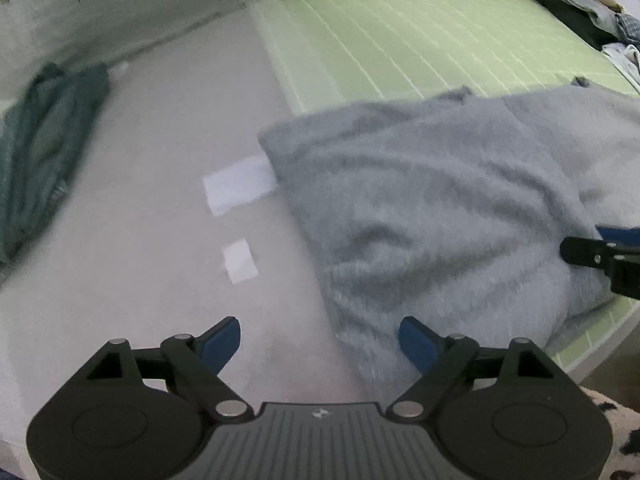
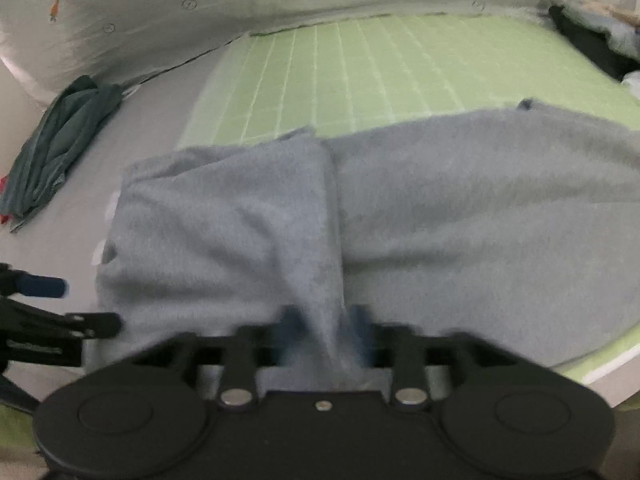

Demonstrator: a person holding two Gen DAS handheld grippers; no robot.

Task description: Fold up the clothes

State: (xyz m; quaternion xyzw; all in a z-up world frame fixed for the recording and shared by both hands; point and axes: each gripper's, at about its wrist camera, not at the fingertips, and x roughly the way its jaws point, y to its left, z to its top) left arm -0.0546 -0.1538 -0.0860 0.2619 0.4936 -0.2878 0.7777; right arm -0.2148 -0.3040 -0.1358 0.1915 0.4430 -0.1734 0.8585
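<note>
The sweater (image 2: 360, 216) lies near, partly on the mat (image 2: 360, 76); folded cloth (image 2: 56, 144) far left, clothes pile (image 1: 588, 8) far right.

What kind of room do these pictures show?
Probably a bedroom, on a bed: a green grid-patterned mat over a pale sheet, a carrot-print fabric wall behind, and clothes lying loose, like the grey sweater.
</note>
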